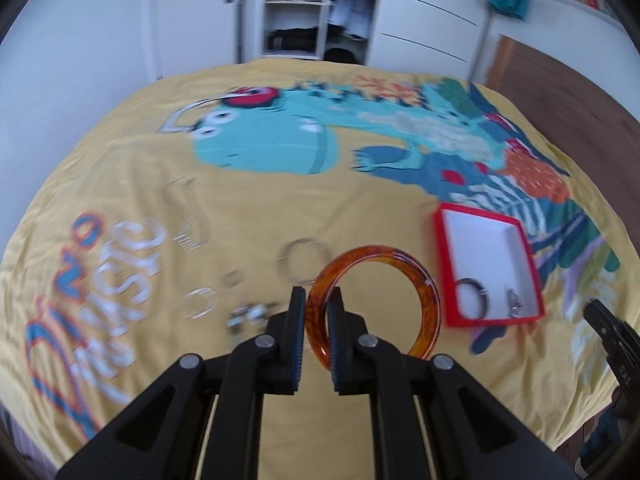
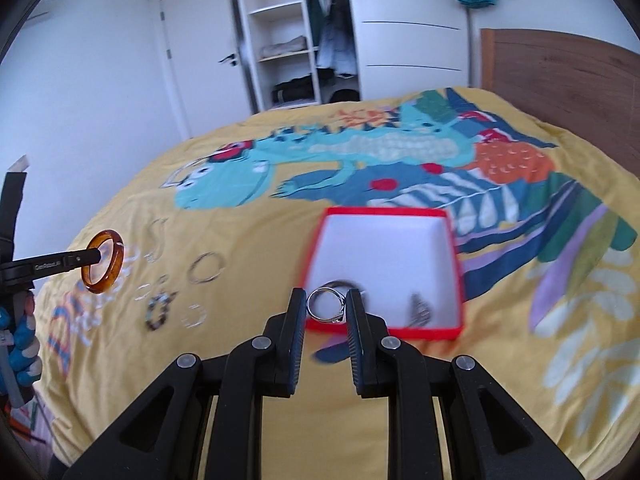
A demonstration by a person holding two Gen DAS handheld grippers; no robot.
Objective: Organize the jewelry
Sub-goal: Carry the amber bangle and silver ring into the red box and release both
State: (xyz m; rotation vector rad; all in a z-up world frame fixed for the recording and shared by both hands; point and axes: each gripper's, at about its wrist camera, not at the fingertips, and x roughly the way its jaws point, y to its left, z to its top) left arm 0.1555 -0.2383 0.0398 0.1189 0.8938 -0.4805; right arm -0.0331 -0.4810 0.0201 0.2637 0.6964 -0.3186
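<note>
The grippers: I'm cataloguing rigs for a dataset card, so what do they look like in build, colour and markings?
Both are matte black plastic. The left gripper and right gripper each have two flat fingers with ribbed inner faces, driven by angular linkage arms with triangular cut-outs and silver pivot pins. From the right wrist view, the left one's finger carries small white lettering, too blurred to read. No cables are visible.

White walls, a closed door and an open wardrobe stand behind the yellow dinosaur bedspread.
</note>
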